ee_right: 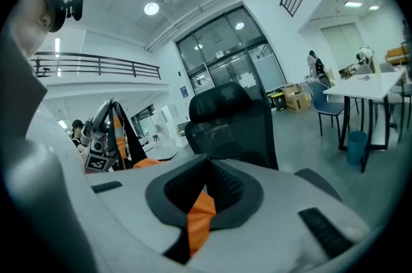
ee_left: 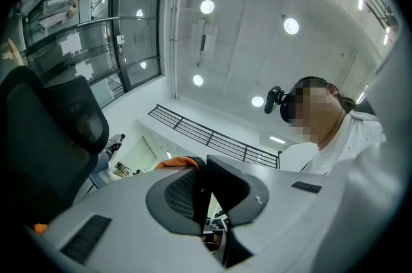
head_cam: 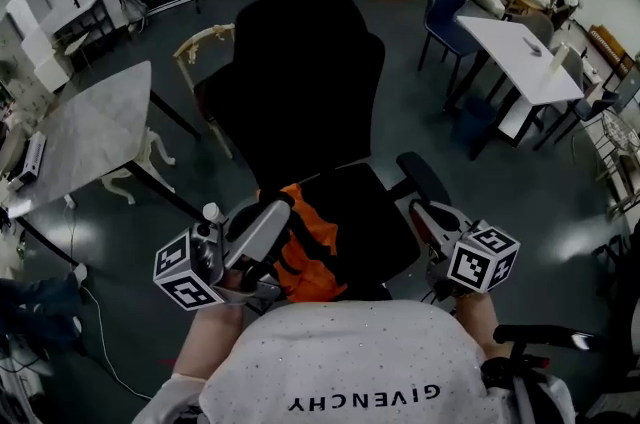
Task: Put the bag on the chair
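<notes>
While left gripper and right gripper pinch its straps, an orange-and-black fabric bag overlaps the black office chair's front edge. Open grey floor surrounds.

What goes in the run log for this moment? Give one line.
left tongs: shut on orange-and-black bag | right tongs: shut on its orange strap | bag: over black office chair seat | released: no
</notes>
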Demonstrator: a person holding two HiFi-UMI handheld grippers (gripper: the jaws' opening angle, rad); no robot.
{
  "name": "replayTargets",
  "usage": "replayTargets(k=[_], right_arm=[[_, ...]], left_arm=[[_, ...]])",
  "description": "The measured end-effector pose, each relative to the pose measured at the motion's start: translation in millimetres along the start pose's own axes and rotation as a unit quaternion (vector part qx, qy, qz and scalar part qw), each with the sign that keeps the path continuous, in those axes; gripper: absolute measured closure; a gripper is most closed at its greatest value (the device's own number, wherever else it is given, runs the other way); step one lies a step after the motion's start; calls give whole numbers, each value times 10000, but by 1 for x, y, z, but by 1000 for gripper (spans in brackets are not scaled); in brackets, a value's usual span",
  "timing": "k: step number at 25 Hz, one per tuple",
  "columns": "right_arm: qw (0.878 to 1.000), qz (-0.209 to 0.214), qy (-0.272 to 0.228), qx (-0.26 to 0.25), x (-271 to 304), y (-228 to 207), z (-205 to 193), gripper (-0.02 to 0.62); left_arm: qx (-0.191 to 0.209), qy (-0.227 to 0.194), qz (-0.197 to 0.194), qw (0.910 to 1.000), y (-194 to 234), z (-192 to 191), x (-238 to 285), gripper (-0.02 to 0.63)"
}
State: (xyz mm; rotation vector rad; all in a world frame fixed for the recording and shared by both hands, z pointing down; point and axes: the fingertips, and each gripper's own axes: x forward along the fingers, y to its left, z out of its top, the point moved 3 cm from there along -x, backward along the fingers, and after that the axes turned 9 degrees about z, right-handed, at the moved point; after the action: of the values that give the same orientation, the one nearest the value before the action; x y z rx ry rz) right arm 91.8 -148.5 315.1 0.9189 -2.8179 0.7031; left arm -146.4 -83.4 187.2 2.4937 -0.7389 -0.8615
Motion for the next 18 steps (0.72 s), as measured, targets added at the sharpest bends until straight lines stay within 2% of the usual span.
replayTargets(k=[5,11,18], right_arm=[[9981,476,216,-334,29,-9,31,592],[9893,1106,497,-810,74,-16,58,592],[9786,1714,680,-917,118,-48,77,592]], left_arm=[[284,-272,252,9989,3,11,9,578],[674,-521,723,9937,19,23,15,578],[896,-725,1306,9847,50,21,33,578]])
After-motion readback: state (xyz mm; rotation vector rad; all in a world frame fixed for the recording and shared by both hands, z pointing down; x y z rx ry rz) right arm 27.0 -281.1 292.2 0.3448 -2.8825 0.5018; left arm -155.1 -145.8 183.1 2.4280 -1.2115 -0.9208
